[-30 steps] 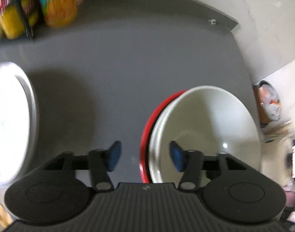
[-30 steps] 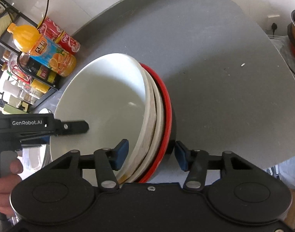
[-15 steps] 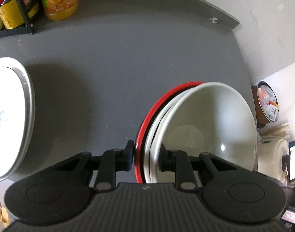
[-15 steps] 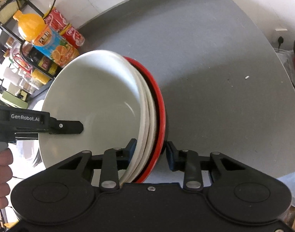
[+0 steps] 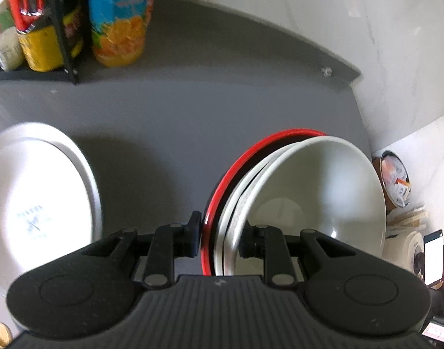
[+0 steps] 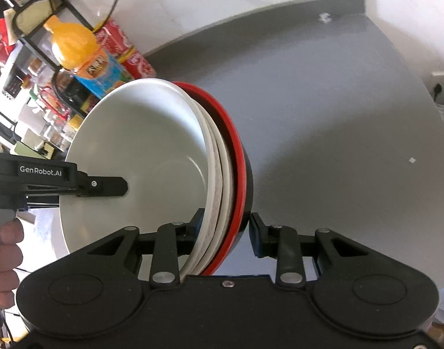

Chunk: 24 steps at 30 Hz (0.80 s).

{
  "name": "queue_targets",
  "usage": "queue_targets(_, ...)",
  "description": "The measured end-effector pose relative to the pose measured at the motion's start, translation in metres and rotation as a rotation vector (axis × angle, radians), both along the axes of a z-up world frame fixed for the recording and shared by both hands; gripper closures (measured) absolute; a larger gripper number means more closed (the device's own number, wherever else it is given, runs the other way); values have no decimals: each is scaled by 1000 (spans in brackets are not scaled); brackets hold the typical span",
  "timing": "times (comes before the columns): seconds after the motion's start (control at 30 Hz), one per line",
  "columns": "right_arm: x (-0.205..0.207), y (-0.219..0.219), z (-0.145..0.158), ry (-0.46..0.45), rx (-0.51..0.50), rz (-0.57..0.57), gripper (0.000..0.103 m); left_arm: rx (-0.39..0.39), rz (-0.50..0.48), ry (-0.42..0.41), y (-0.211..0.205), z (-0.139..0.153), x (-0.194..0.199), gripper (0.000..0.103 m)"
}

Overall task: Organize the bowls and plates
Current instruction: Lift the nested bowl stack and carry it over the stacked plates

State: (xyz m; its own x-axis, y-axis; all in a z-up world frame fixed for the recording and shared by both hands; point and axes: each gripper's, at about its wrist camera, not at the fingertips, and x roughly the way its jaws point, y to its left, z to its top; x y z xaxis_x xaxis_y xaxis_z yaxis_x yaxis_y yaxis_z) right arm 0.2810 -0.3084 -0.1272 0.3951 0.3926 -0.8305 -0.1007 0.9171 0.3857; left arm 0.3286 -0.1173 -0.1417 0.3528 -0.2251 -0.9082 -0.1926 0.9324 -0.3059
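Both claws clamped the nested bowl stack (image 5: 294,203) by opposite rim edges: left claw (image 5: 219,237) at its 6 o'clock, right claw (image 6: 226,232) likewise, stack seemingly raised off the grey surface (image 5: 192,110), white plate (image 5: 32,197) at 9 o'clock.

Matte black gripper (image 6: 224,232), seemingly blue-padded fingers (image 6: 258,238) — "GenRobot.AI"

We see bright daylight, overexposed at left on the plate (image 5: 38,203), which casts a soft shadow on the counter (image 5: 222,110). Fisheye bends edges. Bottle (image 5: 120,17) and rack (image 6: 26,67) blurred.
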Motion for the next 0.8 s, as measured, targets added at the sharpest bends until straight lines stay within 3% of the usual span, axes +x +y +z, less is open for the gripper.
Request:
queue_targets(0.47, 22, 107, 27, -40, 31, 70, 73, -23, 102, -52, 115, 35, -8, 81)
queue_targets(0.8, 17, 169, 25, -9, 14, 143, 73, -32, 176, -15, 183, 25, -35, 81)
